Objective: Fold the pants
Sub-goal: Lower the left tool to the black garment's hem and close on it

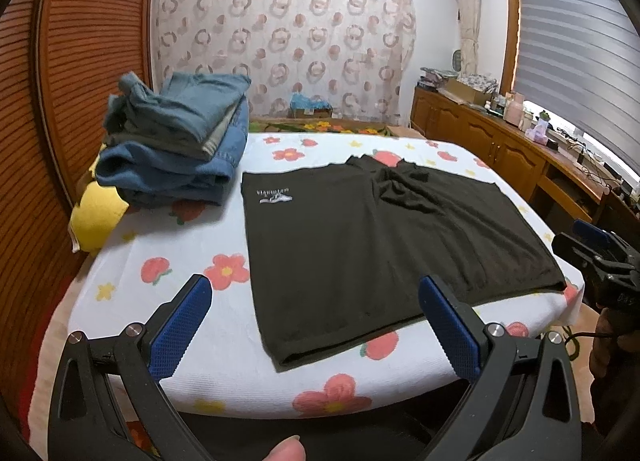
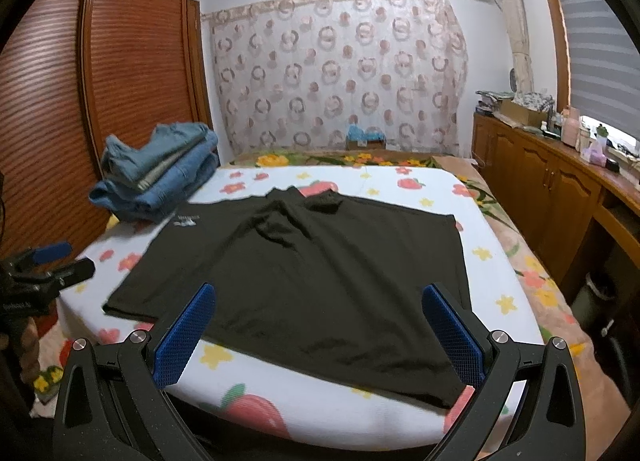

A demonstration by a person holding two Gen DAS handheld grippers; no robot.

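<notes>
Black pants point(image 1: 360, 245) lie spread flat on a white flowered cover point(image 1: 200, 325), with a small white logo at the far left corner and a rumpled patch toward the far middle. They fill the middle of the right wrist view too, as black pants point(image 2: 320, 281). My left gripper point(image 1: 316, 325) is open above the near hem, empty. My right gripper point(image 2: 320, 337) is open over the near edge, also empty. Each gripper shows at the edge of the other's view: the right gripper point(image 1: 596, 257) and the left gripper point(image 2: 52, 265), both off the table's sides.
A pile of folded jeans point(image 1: 180, 137) sits at the far left of the cover, over something yellow point(image 1: 96, 217). A brown louvred wardrobe point(image 1: 80, 61) stands left. A wooden cabinet point(image 1: 500, 149) with clutter runs along the right. A thumb tip point(image 1: 286, 451) shows at the bottom.
</notes>
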